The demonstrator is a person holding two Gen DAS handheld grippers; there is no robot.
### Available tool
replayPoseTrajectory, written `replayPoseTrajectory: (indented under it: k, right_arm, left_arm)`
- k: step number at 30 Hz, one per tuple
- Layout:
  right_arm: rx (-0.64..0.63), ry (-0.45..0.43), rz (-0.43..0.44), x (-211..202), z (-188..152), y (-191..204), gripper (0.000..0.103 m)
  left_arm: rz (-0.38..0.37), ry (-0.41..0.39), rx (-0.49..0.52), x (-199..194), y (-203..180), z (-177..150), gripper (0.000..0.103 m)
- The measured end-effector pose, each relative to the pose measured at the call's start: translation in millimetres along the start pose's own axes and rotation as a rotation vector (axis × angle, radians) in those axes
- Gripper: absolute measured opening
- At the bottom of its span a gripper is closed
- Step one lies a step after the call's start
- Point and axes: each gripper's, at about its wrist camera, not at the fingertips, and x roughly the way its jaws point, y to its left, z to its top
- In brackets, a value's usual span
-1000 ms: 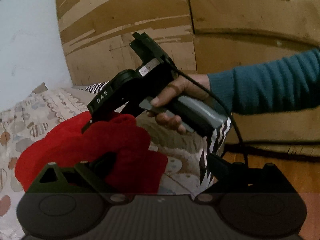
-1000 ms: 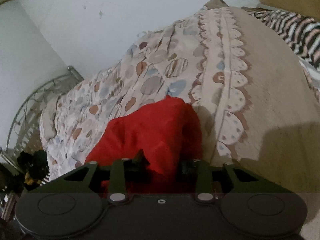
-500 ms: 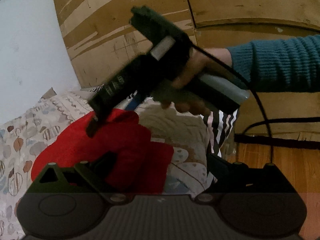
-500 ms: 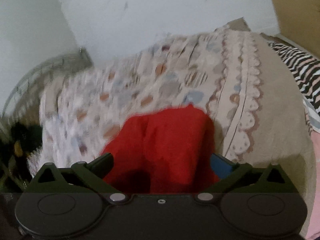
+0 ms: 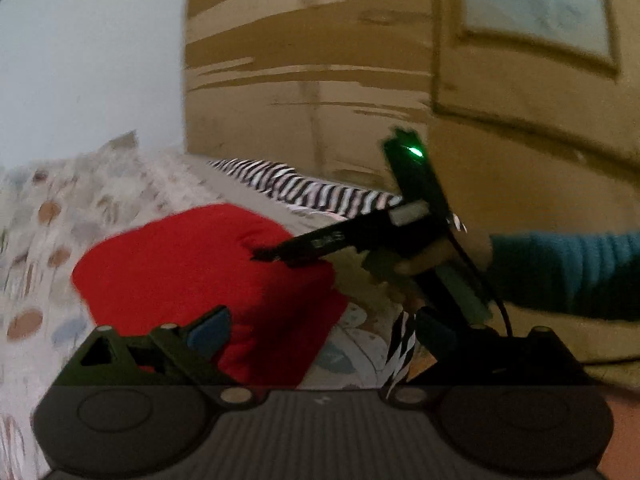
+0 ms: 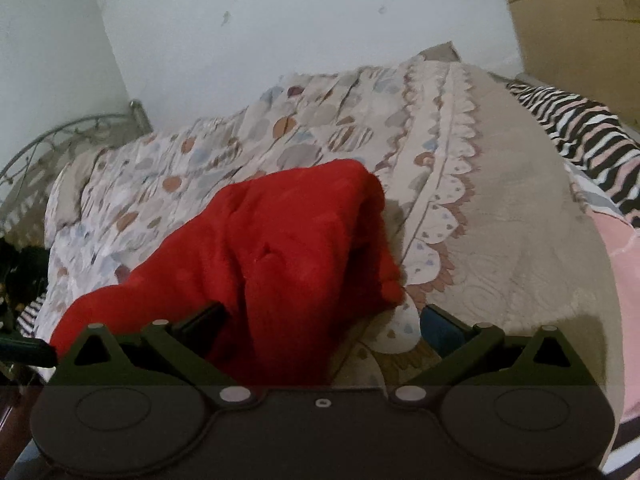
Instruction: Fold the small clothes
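Left gripper: jaws spread wide, nothing clamped between them; its blue-padded left finger sits against the near edge of the red garment, the right finger over the bed edge and a hanging zebra-striped strip. Right gripper: jaws likewise spread apart and released — the red garment fills the gap from the left finger toward the middle, and the right finger stands clear of the cloth, over the bedspread. In the left wrist view the right gripper appears from the side, held by a hand in a teal sleeve, its tips at the garment's upper right edge; whether they touch the cloth cannot be told through the blur. A green light glows on its upper housing. The garment lies bunched in a rounded, partly folded heap on the bed, on a spread with a leaf-and-circle print and a scalloped border beside a plain beige band. A zebra-striped cloth lies along the bed's far right side, well apart from the garment, with pink fabric just below it. A metal bed frame curves at far left against a white wall; a wooden door stands behind the bed — the left view is motion-blurred throughout.
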Motion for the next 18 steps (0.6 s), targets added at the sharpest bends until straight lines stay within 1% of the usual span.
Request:
replayPoseTrajectory:
  k: [1,3,6,9,12,14,15,16,18]
  right_arm:
    - [0.01,-0.011,-0.003,-1,-2,0,0.102]
    - [0.007,-0.026,-0.018,-2,-5,3,0.102]
    - [-0.023,-0.053,-0.05,-5,-8,7,0.102]
    - [-0.024,-0.072,-0.073,-10,-10,8,0.102]
    - [0.01,-0.085,-0.074,-19,-12,7,0.102]
    - [0.036,-0.091,-0.089,-27,-15,7,0.103]
    - [0.042,-0.088,-0.093,-31,-17,7,0.103]
    - [0.05,-0.092,-0.089,-36,-20,8,0.103]
    - [0.061,-0.104,-0.08,-46,-26,9,0.103]
  left_arm:
    - [0.014,-0.011,-0.035,-4,5,1,0.101]
    - [0.069,-0.045,-0.118,-13,16,2,0.102]
    - [0.095,-0.09,-0.273,-20,41,6,0.102]
    - [0.109,-0.088,-0.431,-15,69,8,0.102]
    - [0.14,-0.069,-0.557,-3,92,7,0.102]
    - [0.181,-0.035,-0.61,5,101,3,0.102]
    - [0.206,0.002,-0.62,12,104,3,0.102]
    - [0.204,0.012,-0.619,14,105,0,0.102]
    - [0.192,0.007,-0.617,16,103,-3,0.103]
